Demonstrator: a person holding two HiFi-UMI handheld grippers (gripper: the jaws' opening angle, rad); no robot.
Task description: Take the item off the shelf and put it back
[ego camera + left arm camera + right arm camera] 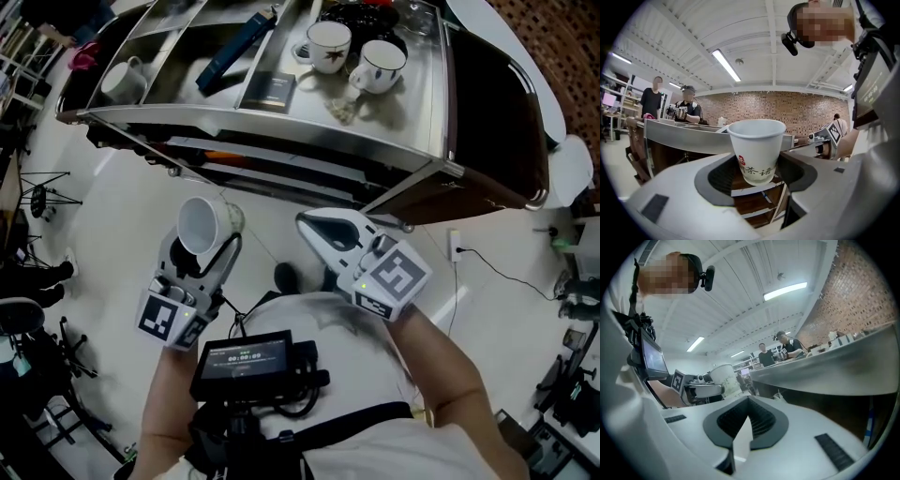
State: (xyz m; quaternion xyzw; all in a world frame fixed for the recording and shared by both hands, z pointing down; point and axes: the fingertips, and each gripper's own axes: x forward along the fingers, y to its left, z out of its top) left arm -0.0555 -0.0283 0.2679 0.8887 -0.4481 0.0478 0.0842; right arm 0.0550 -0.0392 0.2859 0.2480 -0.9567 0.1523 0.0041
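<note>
The cup (757, 150), white paper with red and dark print, is clear of every surface. It stands upright, clamped between the wide-set jaws of the left gripper (204, 246), in front of the shelf (281, 127) and apart from it. The right gripper (746, 422) is alongside, jaws closed together on nothing. Two mugs (328, 44) stand on the steel top tier.

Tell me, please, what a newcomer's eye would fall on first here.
A white paper cup is clamped upright in the left tongs, in front of the shelf. Beside it, the right tongs are shut and empty. Two mugs sit on the shelf's top.
</note>
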